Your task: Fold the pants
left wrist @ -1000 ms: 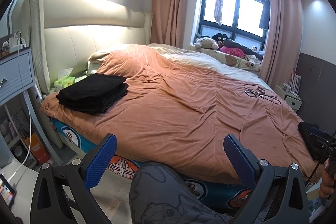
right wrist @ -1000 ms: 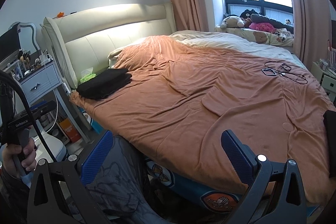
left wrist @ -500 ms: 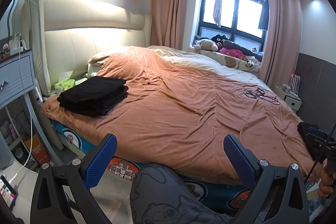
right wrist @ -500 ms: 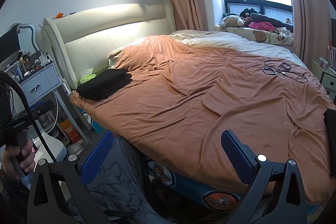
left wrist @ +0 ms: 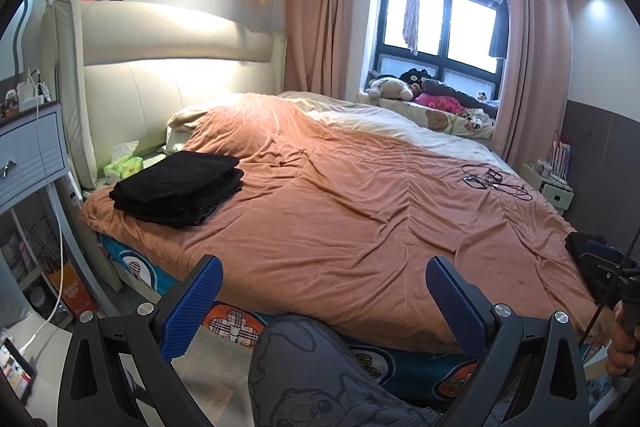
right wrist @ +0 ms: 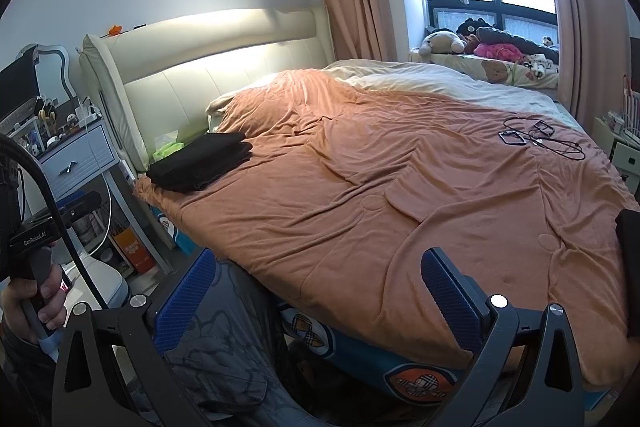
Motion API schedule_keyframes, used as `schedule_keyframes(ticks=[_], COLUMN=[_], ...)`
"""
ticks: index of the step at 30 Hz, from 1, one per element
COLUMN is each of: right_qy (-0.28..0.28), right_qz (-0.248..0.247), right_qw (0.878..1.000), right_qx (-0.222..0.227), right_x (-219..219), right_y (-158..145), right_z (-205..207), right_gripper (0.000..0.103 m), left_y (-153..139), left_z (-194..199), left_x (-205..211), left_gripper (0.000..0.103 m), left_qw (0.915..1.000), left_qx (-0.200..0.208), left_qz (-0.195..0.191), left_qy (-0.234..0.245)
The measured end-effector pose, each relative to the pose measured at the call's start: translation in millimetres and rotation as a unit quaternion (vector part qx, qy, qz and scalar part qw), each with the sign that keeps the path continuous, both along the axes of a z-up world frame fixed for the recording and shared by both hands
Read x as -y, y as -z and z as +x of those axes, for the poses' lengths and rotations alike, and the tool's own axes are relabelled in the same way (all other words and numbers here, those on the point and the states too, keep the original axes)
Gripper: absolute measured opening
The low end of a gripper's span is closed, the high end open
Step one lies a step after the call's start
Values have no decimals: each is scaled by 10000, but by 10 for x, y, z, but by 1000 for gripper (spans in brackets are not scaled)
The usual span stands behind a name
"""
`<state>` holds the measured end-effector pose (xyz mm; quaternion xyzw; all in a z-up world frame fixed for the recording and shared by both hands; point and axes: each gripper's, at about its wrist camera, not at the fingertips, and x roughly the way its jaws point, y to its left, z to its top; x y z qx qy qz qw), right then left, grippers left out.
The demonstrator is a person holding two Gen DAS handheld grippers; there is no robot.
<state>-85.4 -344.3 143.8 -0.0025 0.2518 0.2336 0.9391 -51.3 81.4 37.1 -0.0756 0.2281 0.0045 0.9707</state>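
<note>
Both grippers are hanging spread and empty. From the left wrist, your left gripper (left wrist: 322,291) is hovering off the bed's (left wrist: 360,211) near edge, well apart from the folded black pants (left wrist: 178,189) lying by the headboard. From the right wrist, your right gripper (right wrist: 318,287) is facing them (right wrist: 200,163) too. They're looking soft and limp, so pinch an outer hem.

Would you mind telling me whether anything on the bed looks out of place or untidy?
Little stands out: a tangle of cables with small devices lies loose on the orange blanket. The black stack by the headboard looks neatly folded.
</note>
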Motion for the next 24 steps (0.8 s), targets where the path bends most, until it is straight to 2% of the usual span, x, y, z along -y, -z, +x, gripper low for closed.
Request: schedule_keyframes(ticks=[24], right_qy=[-1], right_qz=[37], right_qw=[10000], right_qx=[61], right_x=[43], right_y=[6], right_z=[-63], right_gripper=[103], left_y=[-70], left_z=[-114], left_x=[29], left_gripper=[102], left_qw=[9999], left_qx=[118], left_qz=[-20], left_qy=[34])
